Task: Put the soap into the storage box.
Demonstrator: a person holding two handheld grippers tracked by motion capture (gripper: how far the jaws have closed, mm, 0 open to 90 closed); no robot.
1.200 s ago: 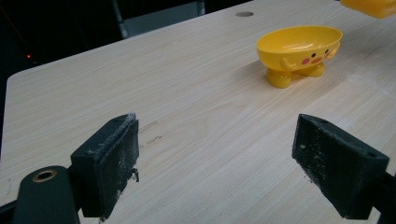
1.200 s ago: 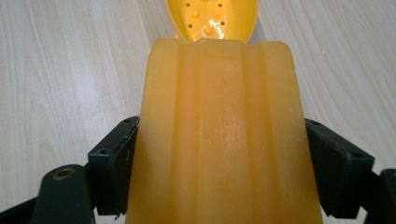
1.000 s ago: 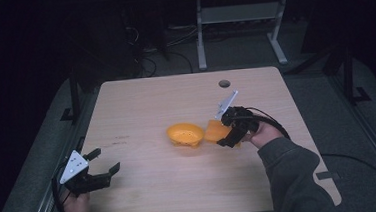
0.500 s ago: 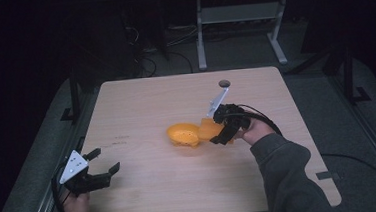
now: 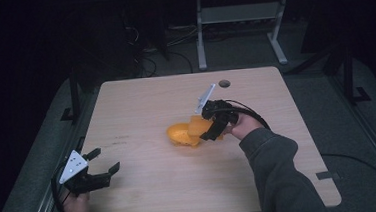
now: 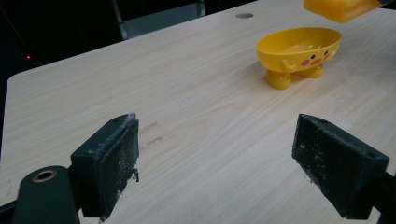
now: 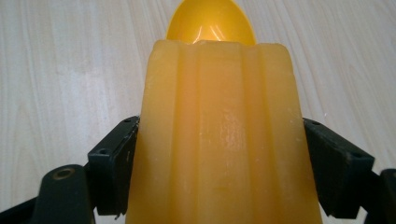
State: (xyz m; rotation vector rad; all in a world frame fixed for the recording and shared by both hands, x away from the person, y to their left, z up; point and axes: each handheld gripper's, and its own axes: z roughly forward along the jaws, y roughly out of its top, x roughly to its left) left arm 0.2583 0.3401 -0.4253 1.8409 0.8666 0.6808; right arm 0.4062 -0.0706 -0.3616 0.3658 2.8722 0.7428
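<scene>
A yellow soap dish (image 5: 180, 134) with small feet and a painted face (image 6: 299, 52) stands near the table's middle. My right gripper (image 5: 208, 127) is shut on an orange ridged soap bar (image 7: 219, 135), holding it just above the dish's right rim (image 7: 210, 21). The bar's end (image 6: 340, 8) hangs over the dish in the left gripper view. My left gripper (image 5: 104, 161) rests open near the table's front left corner, far from the dish, with nothing between its pads (image 6: 112, 165).
The wooden table (image 5: 141, 109) has a round cable hole (image 5: 224, 83) at its far right. A desk frame (image 5: 240, 17) stands on the floor beyond the table. Dark floor surrounds the table.
My right gripper has carried the soap bar leftward and slightly away from the person, from beside the dish to over its right rim. The left gripper has stayed put.
</scene>
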